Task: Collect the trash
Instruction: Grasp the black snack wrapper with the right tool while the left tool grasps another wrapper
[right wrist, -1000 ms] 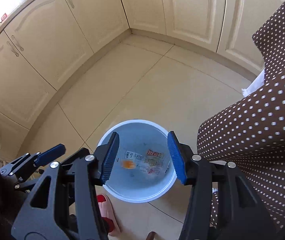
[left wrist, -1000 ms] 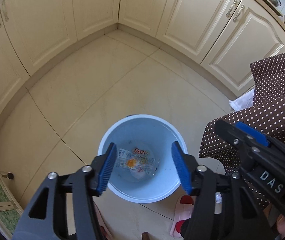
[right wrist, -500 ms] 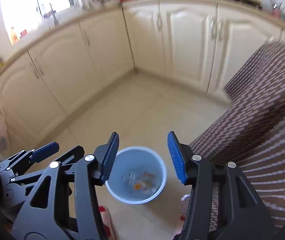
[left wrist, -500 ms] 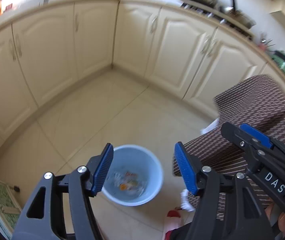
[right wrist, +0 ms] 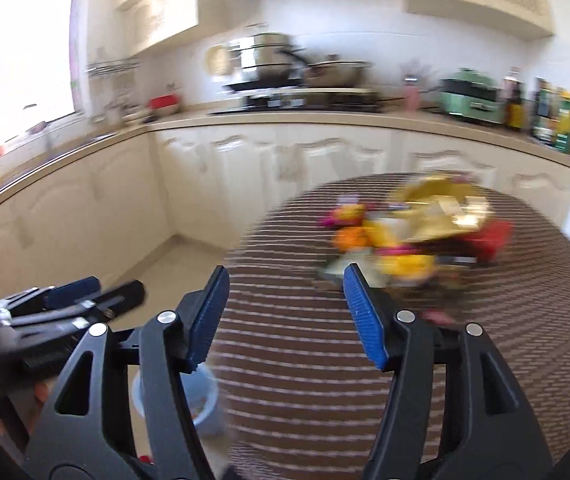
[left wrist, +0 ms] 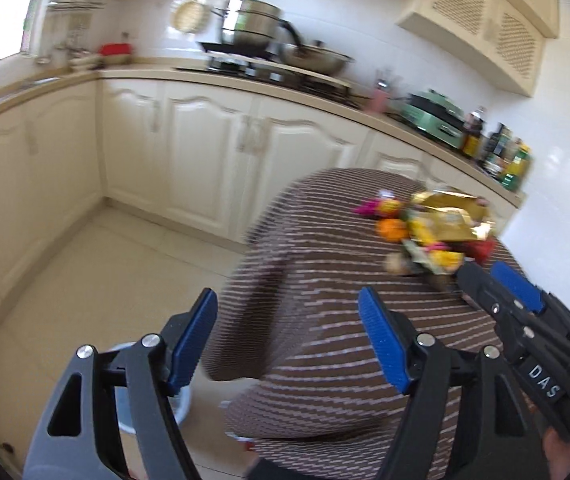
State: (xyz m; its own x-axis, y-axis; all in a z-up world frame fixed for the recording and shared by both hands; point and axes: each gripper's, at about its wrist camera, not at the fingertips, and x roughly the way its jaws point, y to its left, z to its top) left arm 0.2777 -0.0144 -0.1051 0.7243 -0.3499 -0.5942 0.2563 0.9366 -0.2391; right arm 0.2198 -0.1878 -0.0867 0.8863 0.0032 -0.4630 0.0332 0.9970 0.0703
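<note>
Holding both tools over the near edge of the table, we see the left gripper with its blue pads spread wide and nothing between them; its jaws have just been opening. Our right gripper is likewise parted and empty, and its jaws have just been opening too. In the left wrist view the right tool shows at the right edge; in the right wrist view the left tool lies low at the left.

Beyond the fingertips lies the round table, covered by a brown cloth whose pale pattern is smeared into stripes by blur. On its far right part sits the trash: a loose heap of crumpled wrappers, with a big shiny gold foil piece on top, yellow and orange bits, some pink, and something red at the right. From the right wrist the same heap is just past the right finger, not touched by it.

Down on the floor beside the table stands the pale blue bin, partly hidden behind our fingers. Cream cupboards and a counter with pots run behind.
</note>
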